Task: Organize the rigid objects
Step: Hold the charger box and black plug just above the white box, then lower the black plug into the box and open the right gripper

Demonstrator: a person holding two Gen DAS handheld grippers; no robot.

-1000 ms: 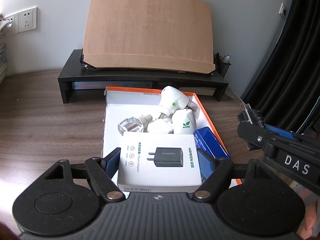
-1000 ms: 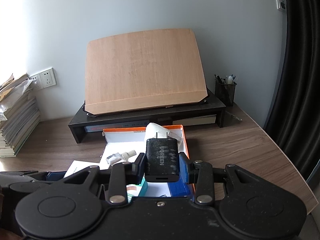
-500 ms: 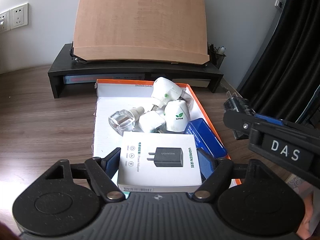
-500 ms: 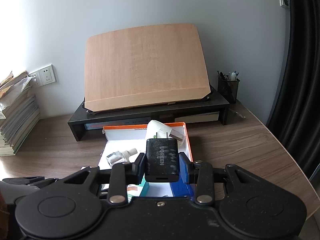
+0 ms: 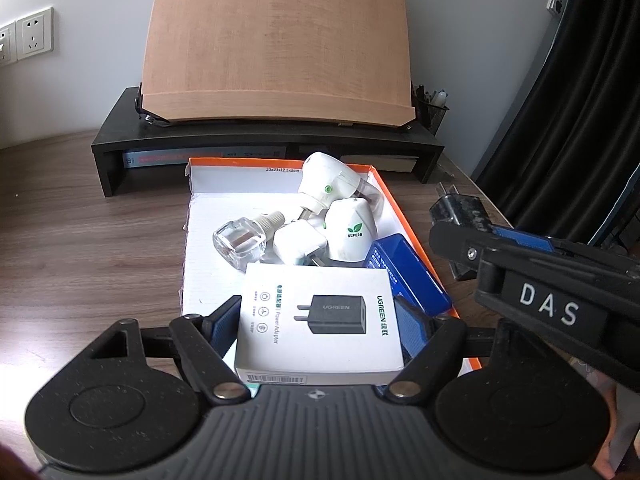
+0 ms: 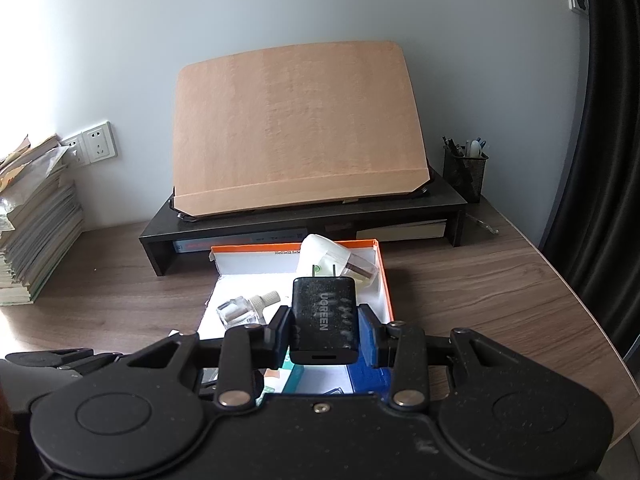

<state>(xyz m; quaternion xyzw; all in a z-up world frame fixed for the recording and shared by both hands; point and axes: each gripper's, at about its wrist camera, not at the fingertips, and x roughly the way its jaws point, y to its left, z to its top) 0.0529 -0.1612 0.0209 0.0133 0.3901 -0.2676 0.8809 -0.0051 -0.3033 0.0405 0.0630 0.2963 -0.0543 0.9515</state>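
My left gripper [image 5: 318, 322] is shut on a white UGREEN power-adapter box [image 5: 318, 318], held flat above the near end of an orange-edged white tray [image 5: 204, 248]. My right gripper [image 6: 325, 330] is shut on a black UGREEN charger [image 6: 323, 322], prongs pointing away, above the same tray [image 6: 248, 254]; it also shows in the left wrist view, the right gripper [image 5: 464, 222] beside the tray's right rim. In the tray lie a clear glass bottle [image 5: 240, 242], a small white plug [image 5: 299, 245], two white plug-in vaporizers [image 5: 329, 190] and a blue box [image 5: 408, 276].
A black monitor riser [image 5: 264, 146] with a tilted wooden board [image 5: 276, 48] stands behind the tray. A mesh pen holder [image 6: 466, 172] sits at its right end. Stacked books [image 6: 36, 220] lie at the far left, wall sockets [image 6: 94, 142] behind them. A dark curtain [image 5: 568, 120] hangs at the right.
Both grips are unchanged. The left wrist view has shifted a little, so the tray and riser sit further left in it. In the right wrist view the scene sits slightly lower and closer.
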